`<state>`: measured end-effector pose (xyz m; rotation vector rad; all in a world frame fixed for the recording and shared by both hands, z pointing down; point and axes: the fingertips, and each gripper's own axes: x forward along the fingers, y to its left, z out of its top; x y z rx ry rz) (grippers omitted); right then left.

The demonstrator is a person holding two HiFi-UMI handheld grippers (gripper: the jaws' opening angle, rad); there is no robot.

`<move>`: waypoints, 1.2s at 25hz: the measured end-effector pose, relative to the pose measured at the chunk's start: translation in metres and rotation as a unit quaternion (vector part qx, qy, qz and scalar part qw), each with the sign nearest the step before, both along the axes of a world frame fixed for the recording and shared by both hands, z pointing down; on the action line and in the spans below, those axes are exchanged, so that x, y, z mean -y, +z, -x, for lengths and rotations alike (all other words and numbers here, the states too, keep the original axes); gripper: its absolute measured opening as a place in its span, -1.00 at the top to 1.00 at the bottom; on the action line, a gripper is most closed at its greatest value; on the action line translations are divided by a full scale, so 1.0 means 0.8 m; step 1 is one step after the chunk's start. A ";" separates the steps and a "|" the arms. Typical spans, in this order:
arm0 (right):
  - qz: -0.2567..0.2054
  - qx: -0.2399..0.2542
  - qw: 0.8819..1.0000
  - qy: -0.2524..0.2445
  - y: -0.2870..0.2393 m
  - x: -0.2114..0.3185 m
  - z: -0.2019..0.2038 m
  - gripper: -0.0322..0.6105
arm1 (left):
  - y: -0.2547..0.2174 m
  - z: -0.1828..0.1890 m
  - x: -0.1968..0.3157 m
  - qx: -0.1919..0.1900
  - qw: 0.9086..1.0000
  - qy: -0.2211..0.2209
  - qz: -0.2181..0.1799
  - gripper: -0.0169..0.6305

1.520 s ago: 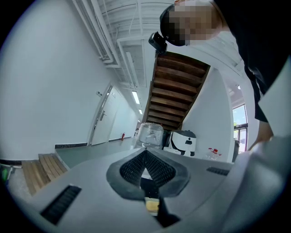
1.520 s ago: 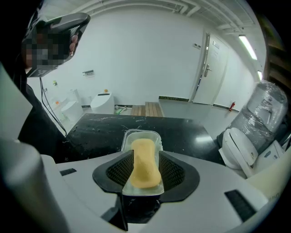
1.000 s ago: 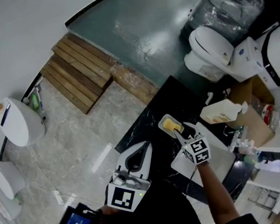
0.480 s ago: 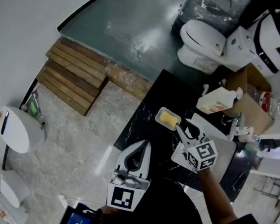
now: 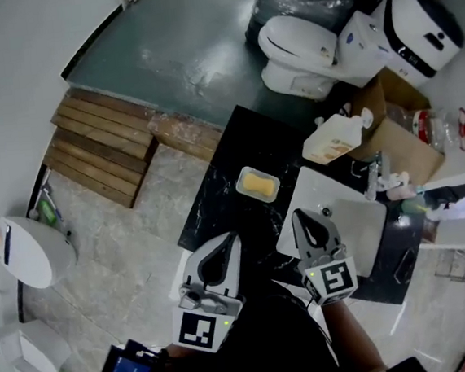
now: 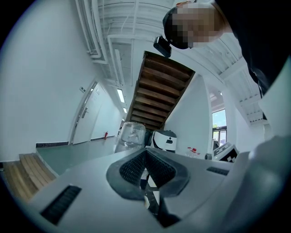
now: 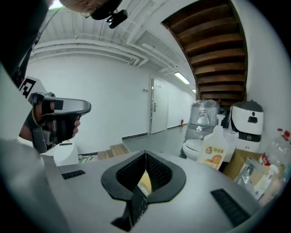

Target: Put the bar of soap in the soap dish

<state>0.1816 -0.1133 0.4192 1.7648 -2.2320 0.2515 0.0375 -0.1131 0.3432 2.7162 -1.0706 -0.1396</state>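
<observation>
One soap (image 5: 259, 185) sits in the dish (image 5: 240, 184). Your right gripper (image 5: 303, 215) is apart from it, jaws just closed on nothing. Your left gripper (image 5: 232, 237) is clenched too, empty.

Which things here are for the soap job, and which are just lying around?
For the job: yellow soap bar, soap dish.
Just lying about: pump bottle, cardboard box, toilet, wooden steps, sink.

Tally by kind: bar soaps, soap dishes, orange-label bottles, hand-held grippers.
Yellow bar of soap: 1
White rectangular soap dish: 1
White plastic bottle with orange label: 1
Hand-held grippers: 2, left and right
Total: 5
</observation>
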 end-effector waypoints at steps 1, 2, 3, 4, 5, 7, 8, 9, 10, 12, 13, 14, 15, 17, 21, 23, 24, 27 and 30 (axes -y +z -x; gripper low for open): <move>-0.008 0.000 1.000 0.010 -0.009 -0.009 -0.002 0.86 | -0.003 -0.005 -0.002 -0.002 1.000 0.007 -0.002 0.95; -0.014 0.008 1.000 0.019 -0.018 -0.017 -0.003 0.87 | -0.006 -0.009 -0.003 -0.004 1.000 0.014 -0.004 0.94; -0.021 0.018 0.999 0.026 -0.028 -0.024 -0.002 0.87 | -0.009 -0.013 -0.005 -0.005 1.000 0.020 -0.006 0.94; -0.029 0.026 0.999 0.033 -0.039 -0.031 -0.001 0.86 | -0.013 -0.016 -0.006 -0.005 1.000 0.027 -0.011 0.95; -0.039 0.034 0.998 0.041 -0.050 -0.036 -0.001 0.87 | -0.017 -0.020 -0.008 -0.006 0.999 0.033 -0.016 0.95; -0.061 0.048 0.995 0.062 -0.071 -0.048 -0.005 0.86 | -0.024 -0.026 -0.011 -0.007 0.999 0.044 -0.024 0.94; -0.073 0.056 0.993 0.073 -0.080 -0.053 -0.009 0.86 | -0.026 -0.030 -0.013 -0.009 0.998 0.050 -0.027 0.94; -0.082 0.063 0.991 0.083 -0.087 -0.059 -0.012 0.86 | -0.028 -0.033 -0.016 -0.010 0.998 0.055 -0.029 0.94; -0.090 0.069 0.989 0.092 -0.092 -0.066 -0.015 0.86 | -0.029 -0.035 -0.019 -0.011 0.998 0.060 -0.032 0.94; -0.104 0.073 0.986 0.108 -0.099 -0.076 -0.017 0.86 | -0.031 -0.041 -0.023 -0.012 0.997 0.071 -0.036 0.95; -0.110 0.067 0.985 0.114 -0.100 -0.079 -0.017 0.86 | -0.032 -0.043 -0.024 -0.013 0.996 0.078 -0.038 0.94; -0.116 0.058 0.985 0.117 -0.099 -0.082 -0.016 0.86 | -0.033 -0.046 -0.026 -0.013 0.995 0.084 -0.042 0.94; -0.122 0.047 0.984 0.118 -0.098 -0.085 -0.012 0.87 | -0.035 -0.048 -0.028 -0.010 0.995 0.092 -0.048 0.94; -0.134 0.034 0.983 0.118 -0.102 -0.089 -0.002 0.87 | -0.038 -0.050 -0.036 -0.002 0.992 0.109 -0.060 0.94; -0.137 0.022 0.982 0.130 -0.110 -0.093 0.006 0.87 | -0.042 -0.046 -0.039 -0.002 0.990 0.123 -0.073 0.94; -0.144 0.018 0.980 0.139 -0.116 -0.093 0.006 0.87 | -0.044 -0.043 -0.036 -0.006 0.990 0.123 -0.073 0.94; -0.150 0.014 0.979 0.141 -0.119 -0.093 0.008 0.87 | -0.044 -0.041 -0.036 -0.006 0.990 0.123 -0.074 0.94; -0.163 -0.009 0.976 0.141 -0.121 -0.095 0.020 0.88 | -0.042 -0.035 -0.035 -0.004 0.989 0.126 -0.078 0.94; -0.167 -0.019 0.976 0.138 -0.118 -0.096 0.032 0.87 | -0.041 -0.029 -0.035 -0.006 0.988 0.127 -0.082 0.94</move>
